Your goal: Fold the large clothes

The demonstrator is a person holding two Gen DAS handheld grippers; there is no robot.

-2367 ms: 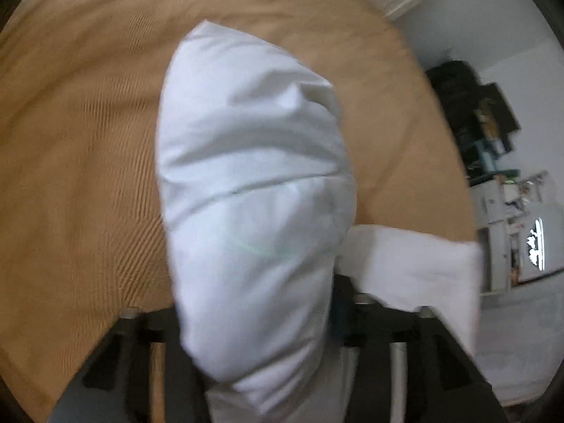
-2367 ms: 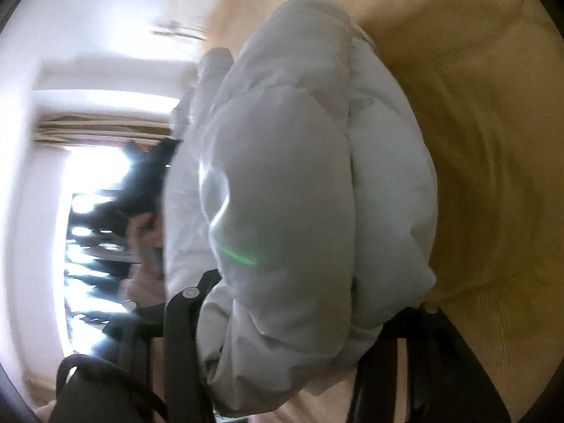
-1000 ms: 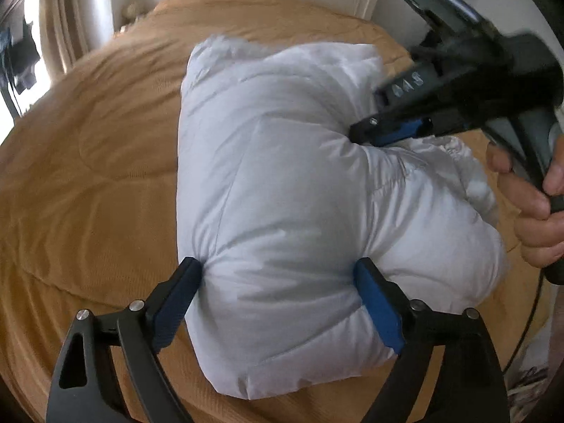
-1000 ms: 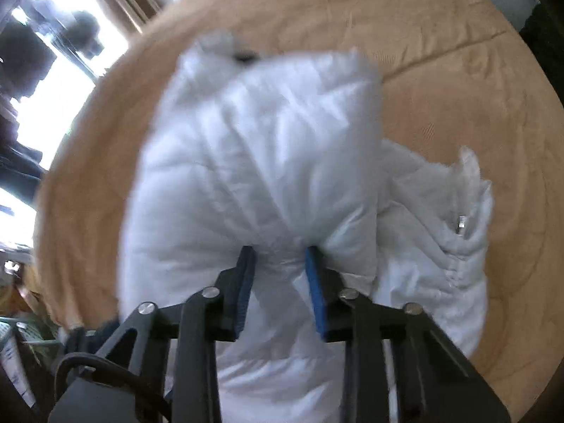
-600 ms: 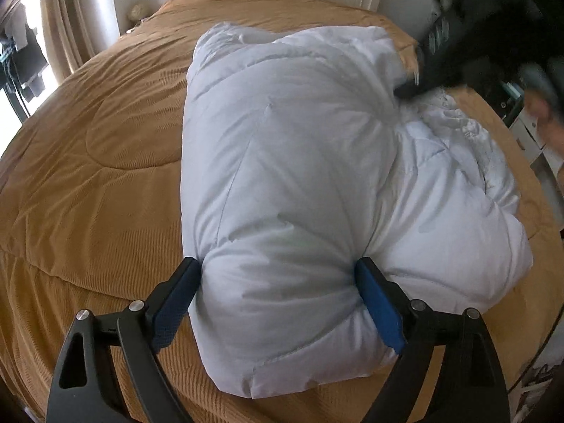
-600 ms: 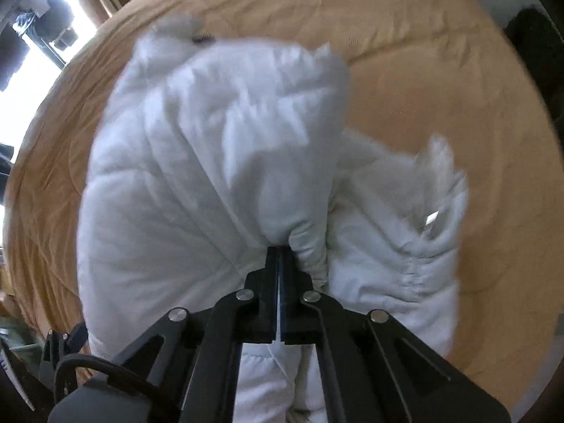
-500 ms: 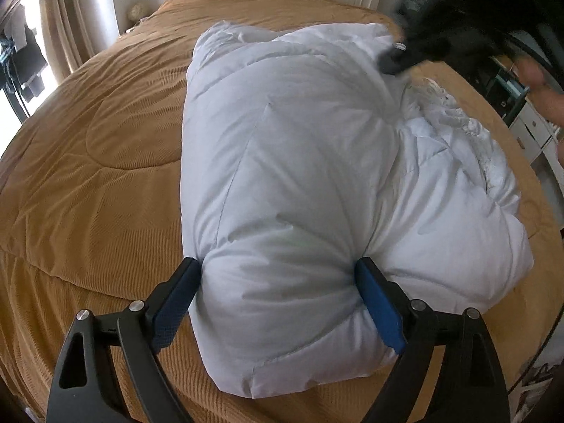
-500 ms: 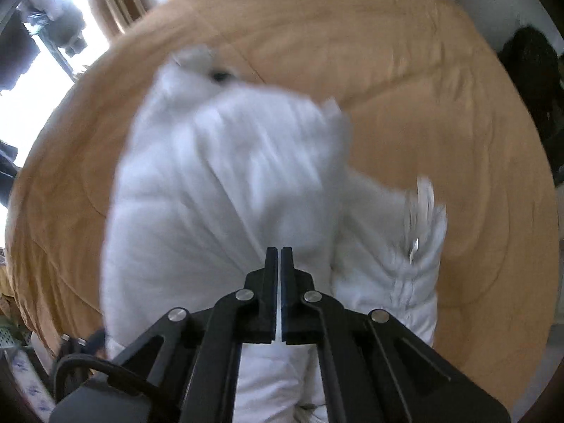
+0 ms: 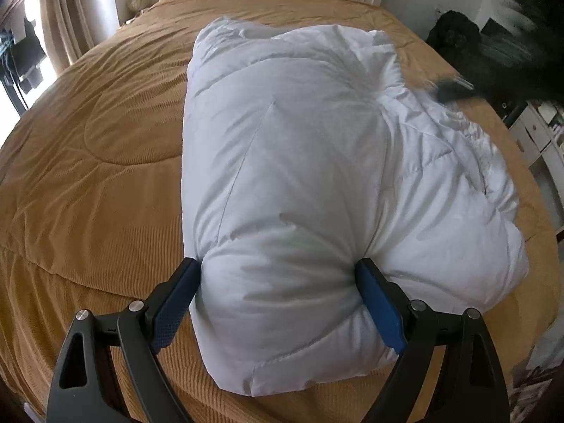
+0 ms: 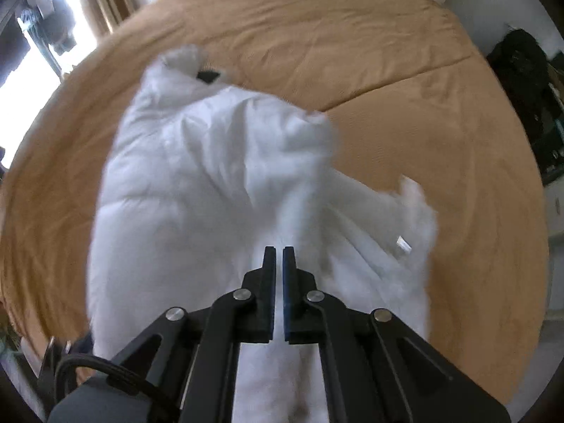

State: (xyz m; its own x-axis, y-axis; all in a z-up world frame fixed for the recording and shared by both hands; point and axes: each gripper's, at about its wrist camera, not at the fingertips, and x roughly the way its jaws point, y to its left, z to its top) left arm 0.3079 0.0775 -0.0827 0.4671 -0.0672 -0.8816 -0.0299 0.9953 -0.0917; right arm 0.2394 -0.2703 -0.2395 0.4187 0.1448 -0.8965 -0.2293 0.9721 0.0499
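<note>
Bed [image 9: 105,148]: your work surface, covered by a tan quilted bedspread; it carries the whole garment.
White puffer jacket [image 9: 317,176]: it lies mid-bed as a thick folded bundle, one padded layer doubled over, a looser crumpled part spilling to the right.
Left tongs [image 9: 278,303]: you have them spread wide, blue pads pressed into both flanks of the bundle's near end, judged to pin the fold so the padding cannot spring back.
Right tongs [image 10: 278,257]: closed, holding nothing, poised above the jacket's middle; blur hides finer detail.
Containers: none visible.
Zip pull [image 10: 403,245]: small, pale, on the loose right part.
</note>
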